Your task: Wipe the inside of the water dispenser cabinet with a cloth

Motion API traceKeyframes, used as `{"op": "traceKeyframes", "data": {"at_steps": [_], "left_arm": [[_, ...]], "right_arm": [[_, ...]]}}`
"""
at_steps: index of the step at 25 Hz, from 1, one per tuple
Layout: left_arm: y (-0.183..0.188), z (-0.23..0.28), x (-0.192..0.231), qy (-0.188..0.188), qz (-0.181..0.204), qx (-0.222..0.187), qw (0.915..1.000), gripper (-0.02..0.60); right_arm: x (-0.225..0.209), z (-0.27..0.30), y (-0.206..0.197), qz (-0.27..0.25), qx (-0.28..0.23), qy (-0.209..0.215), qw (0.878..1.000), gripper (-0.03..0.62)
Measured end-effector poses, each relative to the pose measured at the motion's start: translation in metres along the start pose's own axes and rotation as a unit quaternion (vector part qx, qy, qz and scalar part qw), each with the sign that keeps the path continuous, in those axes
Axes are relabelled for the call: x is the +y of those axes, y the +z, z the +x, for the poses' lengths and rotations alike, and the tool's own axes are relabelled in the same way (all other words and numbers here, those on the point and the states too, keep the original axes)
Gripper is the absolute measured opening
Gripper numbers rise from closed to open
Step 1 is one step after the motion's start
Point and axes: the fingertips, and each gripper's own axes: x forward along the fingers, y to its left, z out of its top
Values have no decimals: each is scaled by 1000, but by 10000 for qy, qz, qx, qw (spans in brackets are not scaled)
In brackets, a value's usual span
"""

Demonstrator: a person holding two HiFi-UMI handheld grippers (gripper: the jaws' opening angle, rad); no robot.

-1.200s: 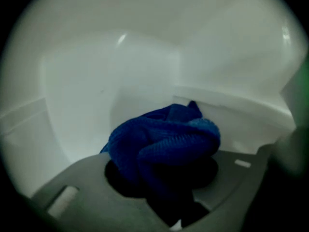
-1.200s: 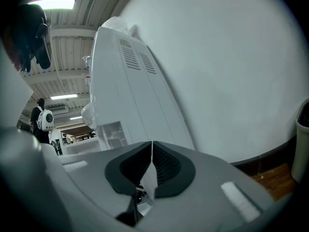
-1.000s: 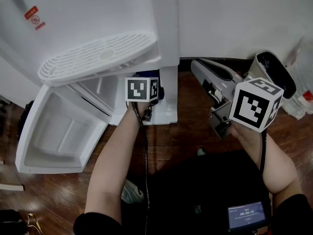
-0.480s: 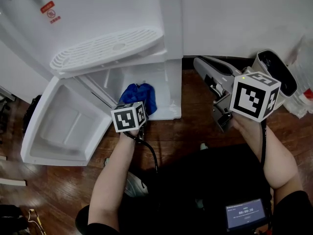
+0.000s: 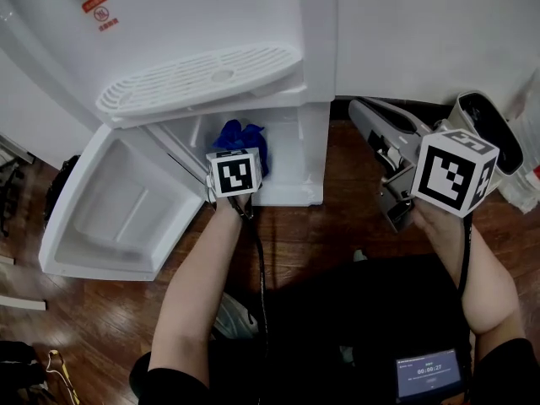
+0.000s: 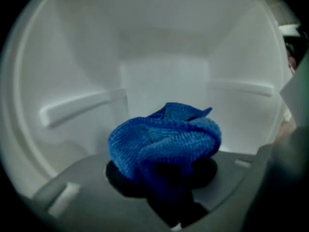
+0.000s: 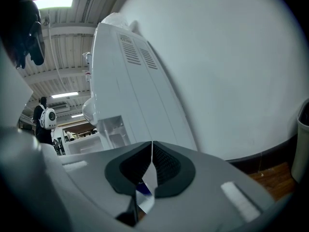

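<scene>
Gripping: blue cloth (image 6: 164, 139) bunched between left tongs (image 6: 165, 178); inside cabinet (image 6: 164, 79)

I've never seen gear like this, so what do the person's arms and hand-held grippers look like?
The left gripper and right gripper are grey tools, each topped by a white cube with black square markers. Their fingers carry black textured pads. A thin black cable trails along each forearm. The sleeves are black and short.
</scene>
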Motion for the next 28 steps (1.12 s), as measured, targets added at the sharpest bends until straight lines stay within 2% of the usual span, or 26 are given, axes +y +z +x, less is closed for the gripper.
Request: {"op": "traceKeyframes", "data": {"at_steps": [1,3,7,9,10,13,14,17,18,19,20,21,22,23,24,25,26,28], "left_arm": [[8,10,6,146,153,-9,9998,160],[19,28,15,291,215,56,9993,158],[17,46,-2,16,81,247,9997,158],[14,47,-30,-380,241,299,9985,158],[16,44,-49,-704,347,251,9966,158],[21,25,-113,-1971,322,66,9798,158],[18,19,-123,-2165,278,88,9758,152],[3,-1,-125,-2174,383,139,9752,150],[2,-11,-123,-2149,537,47,9751,150],[2,-21,-122,-2078,877,-112,9742,150],[5,-32,-120,-1900,1475,-315,9701,149],[10,-42,-117,-1587,2307,-534,9585,149],[17,-53,-115,-1181,3258,-763,9349,149],[27,-66,-114,-775,4166,-1001,9002,149],[36,-78,-116,-455,4910,-1224,8613,149],[43,-89,-120,-250,5456,-1398,8260,149],[47,-98,-126,-131,5844,-1494,7975,149],[53,-101,-131,119,6408,-1480,7532,149]], "right_arm": [[0,0,0,9,4,11,10000,12],[-1,1,-2,47,24,41,10000,12],[2,5,-2,155,45,176,9997,12],[5,5,1,102,8,229,9997,12],[6,5,3,62,-12,233,9997,12],[4,4,0,36,-9,180,9998,12],[2,4,-1,48,9,151,9999,12],[-2,3,-4,54,38,74,10000,12],[-3,2,-4,48,36,56,10000,12],[-3,1,-3,40,31,46,10000,12],[-3,1,-3,30,23,43,10000,12],[-3,1,-2,22,10,44,10000,12],[-2,1,-1,17,-7,43,10000,12],[-2,1,-1,14,-24,39,10000,12],[-2,1,0,15,-33,32,10000,12],[-2,1,0,20,-31,28,10000,12],[-1,1,-1,26,-21,32,10000,12],[1,1,0,22,-5,64,10000,12]]}}
